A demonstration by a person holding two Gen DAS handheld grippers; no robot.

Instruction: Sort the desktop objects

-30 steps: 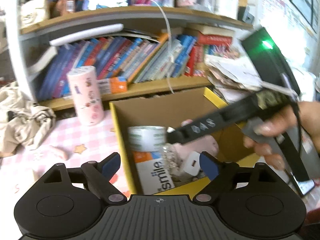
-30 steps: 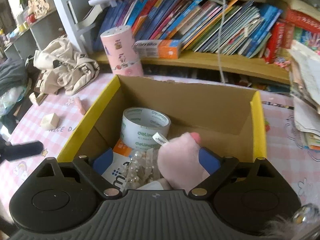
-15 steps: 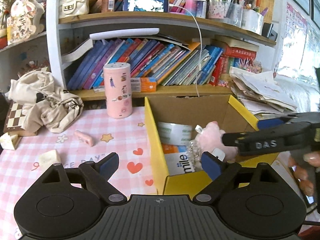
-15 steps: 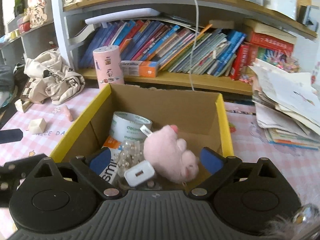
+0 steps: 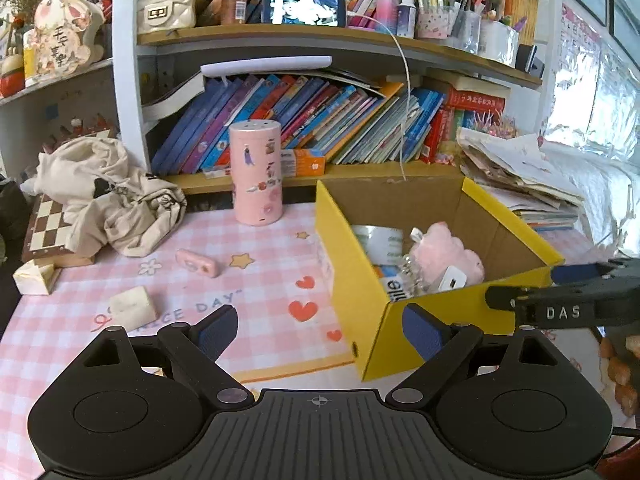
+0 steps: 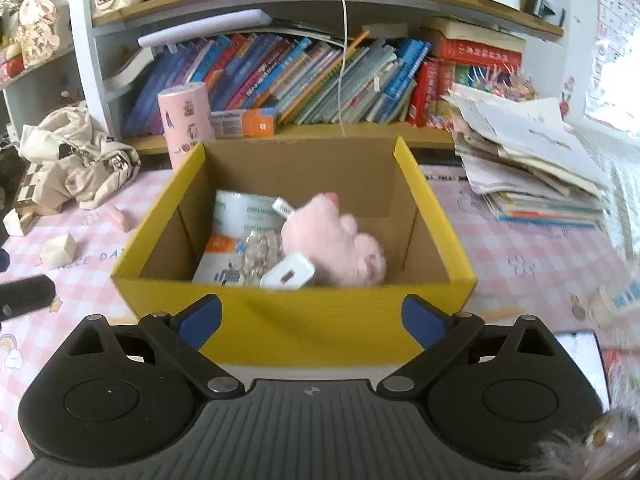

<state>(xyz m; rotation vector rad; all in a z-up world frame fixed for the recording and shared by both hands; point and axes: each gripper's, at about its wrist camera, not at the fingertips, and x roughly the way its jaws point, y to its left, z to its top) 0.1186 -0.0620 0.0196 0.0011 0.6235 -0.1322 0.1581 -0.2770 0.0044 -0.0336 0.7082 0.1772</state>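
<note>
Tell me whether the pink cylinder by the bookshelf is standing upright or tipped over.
Upright. The pink cylinder stands on its flat base on the checked tablecloth, its perforated top facing up, just left of the yellow box.

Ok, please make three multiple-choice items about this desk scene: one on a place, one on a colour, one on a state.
1. Where is the pink plush toy?
A. on the tablecloth
B. inside the cardboard box
C. on the bookshelf

2. What colour is the box on the outside?
A. yellow
B. green
C. white

3. How is the left gripper?
A. shut on the eraser
B. shut on the plush toy
C. open, holding nothing

Answers:
1 B: the toy lies in the box beside the tape roll and the white charger.
2 A: the outer walls and rim are yellow.
3 C: its blue pads stand wide apart above the tablecloth.
</note>
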